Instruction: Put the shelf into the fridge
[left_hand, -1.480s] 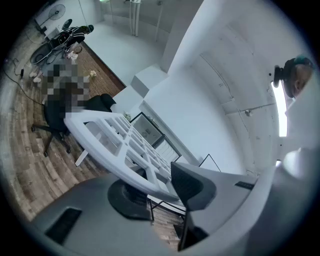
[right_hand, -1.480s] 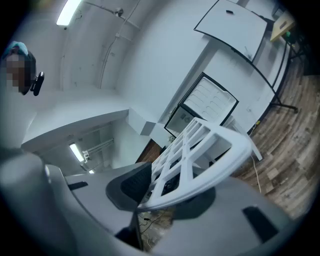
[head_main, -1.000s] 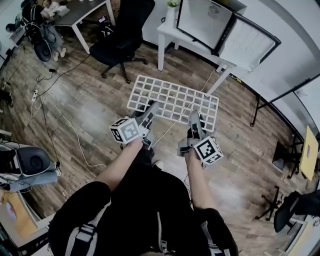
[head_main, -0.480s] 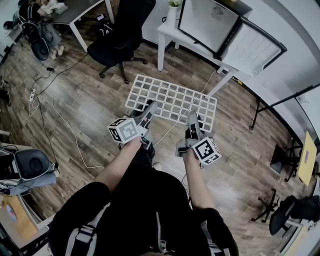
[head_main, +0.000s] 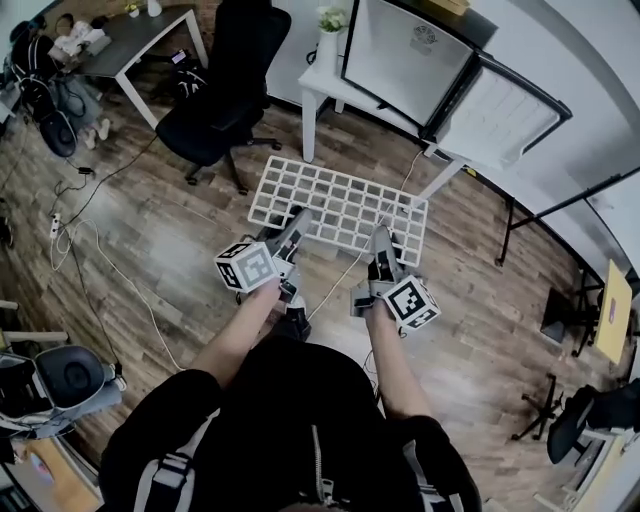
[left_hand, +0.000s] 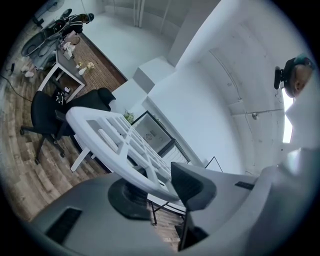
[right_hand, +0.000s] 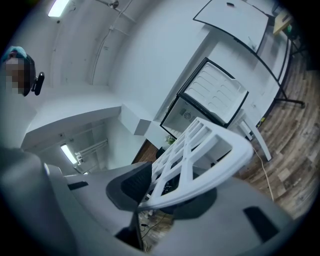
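1. Since a second ago we've walked closer to the fridge (head_main: 405, 50). It and the table (head_main: 318, 82) under it sit nearer in the head view, and the chair (head_main: 225, 90) has slid left.
2. We're carrying the shelf (head_main: 340, 205) roughly level above the wood floor, between us and the fridge but still well apart from it.
3. Our left gripper (head_main: 296, 222) is clamped on the near-left rim, and its own view shows the rim pinched between the pads. Our right gripper (head_main: 382, 240) is doing the same on the near-right rim.
4. Progress-wise, the pickup looks done and we're mid-carry. The door (head_main: 505, 100) hangs open, so that's sorted.
5. We reckon what's left is closing the gap, lining the shelf up, sliding it in and letting go. We can't see any rails inside from here.
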